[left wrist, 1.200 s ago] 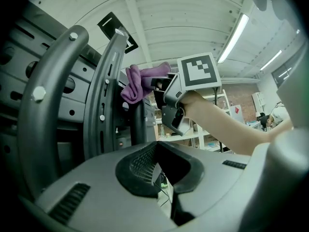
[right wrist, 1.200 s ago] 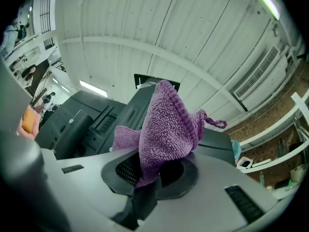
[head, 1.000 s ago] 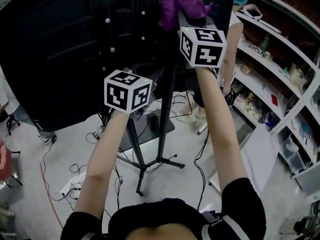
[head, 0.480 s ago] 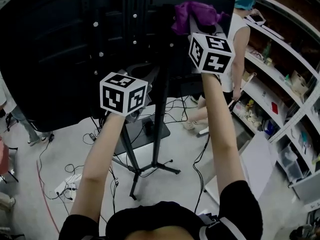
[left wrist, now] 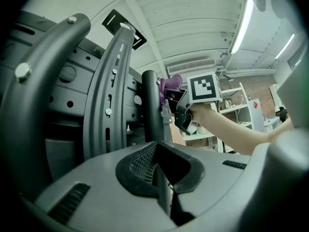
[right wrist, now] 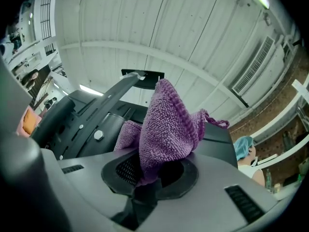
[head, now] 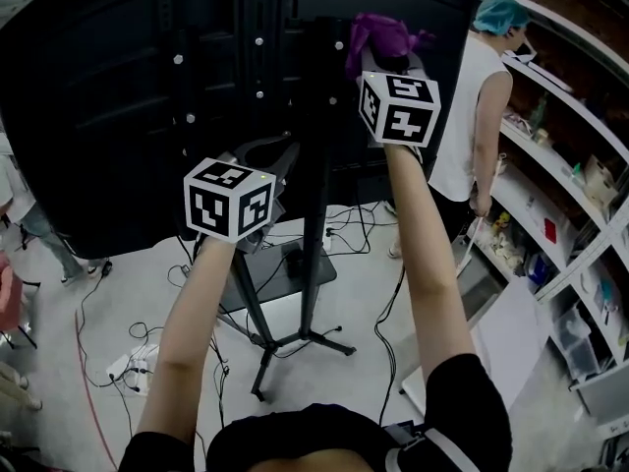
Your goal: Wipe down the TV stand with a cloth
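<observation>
The black TV stand's post (head: 316, 214) rises from tripod legs behind the big dark TV back (head: 118, 87). My right gripper (head: 379, 59) is held high at the right side of the post's top, shut on a purple cloth (head: 378, 33) that bunches above its jaws (right wrist: 166, 124). In the left gripper view the cloth (left wrist: 169, 85) touches the post (left wrist: 150, 110). My left gripper (head: 275, 157) sits lower, beside the curved mounting brackets (left wrist: 108, 91), its jaws shut with nothing between them (left wrist: 159, 170).
A person in a teal cap and white top (head: 482, 106) stands close on the right, in front of white shelves (head: 560, 165) full of small items. Cables and a power strip (head: 138, 357) lie on the floor around the tripod legs (head: 295, 342).
The right gripper has kept the cloth against the top of the post, shifting slightly. The left gripper has sunk a little to the left. The person in the teal cap has come further into view.
</observation>
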Available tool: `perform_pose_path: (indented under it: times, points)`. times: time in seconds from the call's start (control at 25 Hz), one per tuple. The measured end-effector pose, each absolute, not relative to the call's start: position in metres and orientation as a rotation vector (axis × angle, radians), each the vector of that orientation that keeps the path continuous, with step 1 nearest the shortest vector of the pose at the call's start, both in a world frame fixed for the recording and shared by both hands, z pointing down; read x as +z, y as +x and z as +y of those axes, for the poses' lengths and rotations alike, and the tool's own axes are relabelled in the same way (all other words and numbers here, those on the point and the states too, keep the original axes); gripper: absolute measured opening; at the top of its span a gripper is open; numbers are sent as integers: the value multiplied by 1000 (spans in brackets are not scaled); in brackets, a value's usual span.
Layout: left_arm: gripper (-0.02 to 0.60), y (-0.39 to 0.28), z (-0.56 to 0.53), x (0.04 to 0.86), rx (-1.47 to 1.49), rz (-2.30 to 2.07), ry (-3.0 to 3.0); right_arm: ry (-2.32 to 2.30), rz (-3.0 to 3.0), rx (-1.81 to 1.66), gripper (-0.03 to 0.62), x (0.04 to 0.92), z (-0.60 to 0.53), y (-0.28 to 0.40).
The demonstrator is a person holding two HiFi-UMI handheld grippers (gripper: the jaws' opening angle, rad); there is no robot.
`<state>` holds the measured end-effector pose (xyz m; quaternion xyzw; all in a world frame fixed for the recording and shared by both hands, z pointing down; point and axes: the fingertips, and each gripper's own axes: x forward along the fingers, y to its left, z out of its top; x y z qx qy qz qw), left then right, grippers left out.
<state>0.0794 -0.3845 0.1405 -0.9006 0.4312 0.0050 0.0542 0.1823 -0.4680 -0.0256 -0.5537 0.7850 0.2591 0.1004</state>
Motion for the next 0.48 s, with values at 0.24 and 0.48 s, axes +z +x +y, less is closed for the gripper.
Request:
perform_pose_path:
  times: [0.24,0.48]
  points:
    - [6,74,-391,144,31,1353,-2739,-1667,2308,808,69,-29,-473,202]
    - [6,77,-393,147,18,1354,-2739,-1797,2263,769,69,-29,-492,256]
